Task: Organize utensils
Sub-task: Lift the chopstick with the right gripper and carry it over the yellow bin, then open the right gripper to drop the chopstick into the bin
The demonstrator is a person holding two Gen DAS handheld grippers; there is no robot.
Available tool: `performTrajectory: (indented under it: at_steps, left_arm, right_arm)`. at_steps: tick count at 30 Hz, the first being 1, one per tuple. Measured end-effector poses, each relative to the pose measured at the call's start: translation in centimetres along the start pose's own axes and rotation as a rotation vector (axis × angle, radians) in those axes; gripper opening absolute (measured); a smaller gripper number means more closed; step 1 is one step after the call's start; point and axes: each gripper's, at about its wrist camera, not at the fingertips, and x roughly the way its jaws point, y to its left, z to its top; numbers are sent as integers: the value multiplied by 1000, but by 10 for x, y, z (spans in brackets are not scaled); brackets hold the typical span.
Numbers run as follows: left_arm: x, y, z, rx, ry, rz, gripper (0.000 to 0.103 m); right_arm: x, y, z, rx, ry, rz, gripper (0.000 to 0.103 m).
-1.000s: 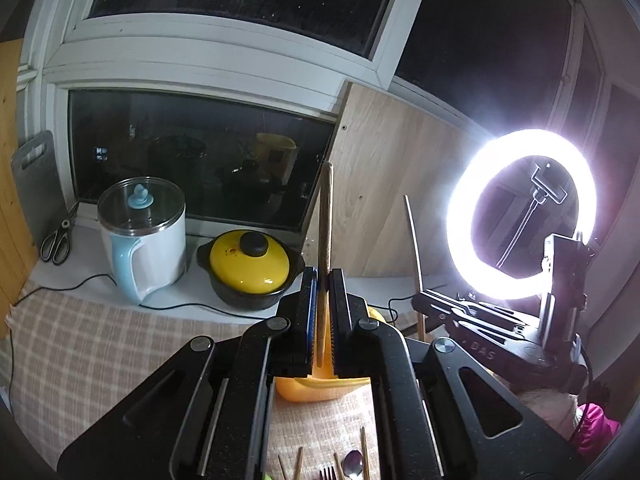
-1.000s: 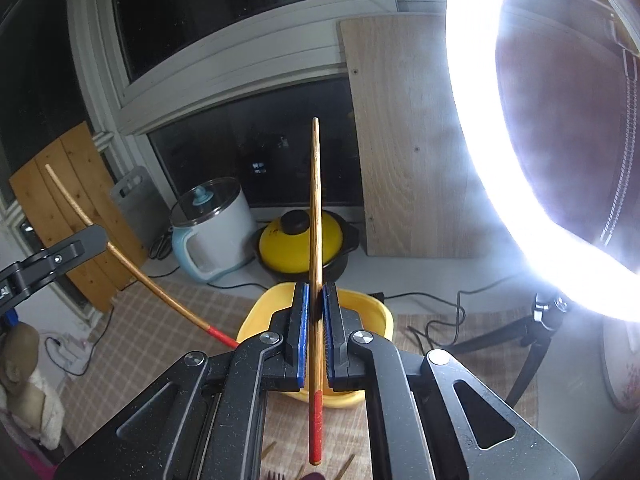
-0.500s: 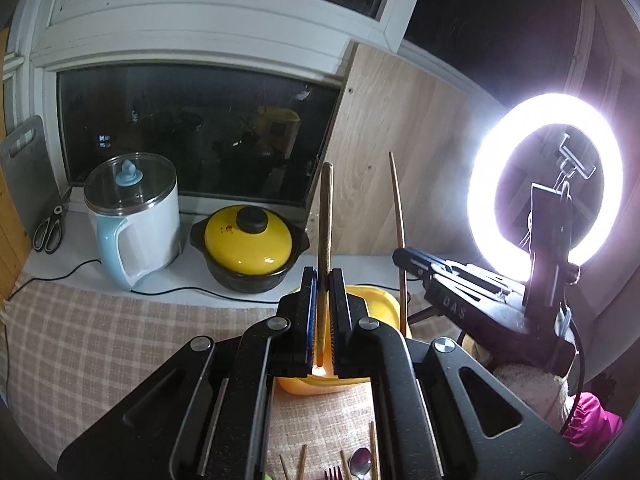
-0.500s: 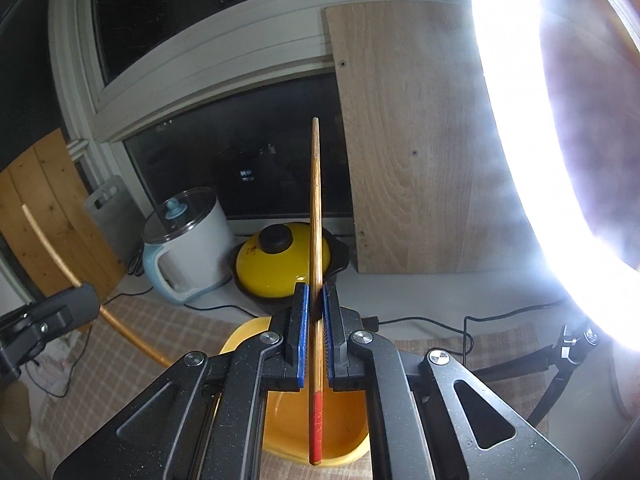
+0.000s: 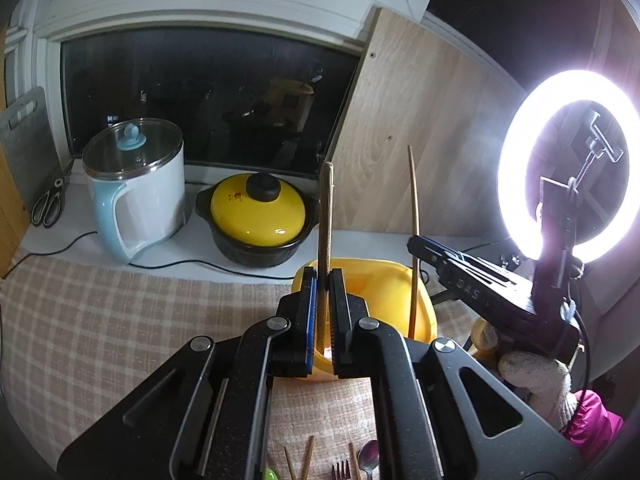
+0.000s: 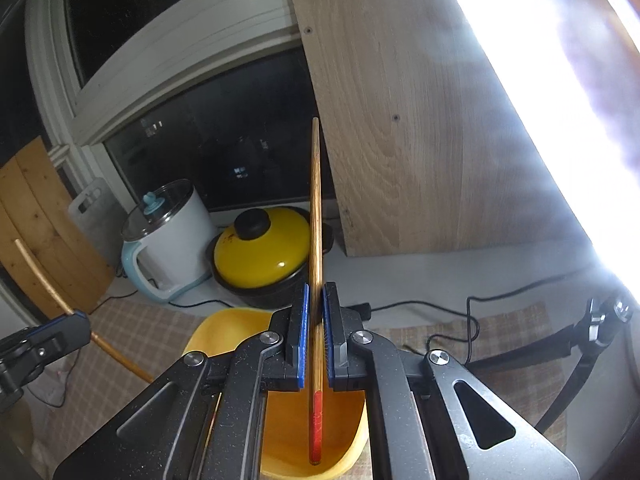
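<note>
At the centre of the left wrist view, the left gripper (image 5: 324,280) is clamped on an upright wooden chopstick (image 5: 325,216), directly above the yellow plastic tub (image 5: 384,280) on the checked tablecloth (image 5: 100,320). The right gripper (image 6: 315,304) pinches a second chopstick with a red end (image 6: 316,240), whose red tip hangs inside the tub at lower centre. More chopsticks, a fork (image 5: 340,472) and a spoon (image 5: 368,458) lie at the bottom edge.

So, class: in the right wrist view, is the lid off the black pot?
No, the yellow lid sits on the black pot.
</note>
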Motion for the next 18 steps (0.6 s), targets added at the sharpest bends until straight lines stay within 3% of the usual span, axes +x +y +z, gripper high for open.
performTrajectory:
  at_steps: [18]
  left_arm:
    - [27,-7,-13,-2,87,-33,3]
  right_arm:
    - [-7,1,-35,-31,80,61,6]
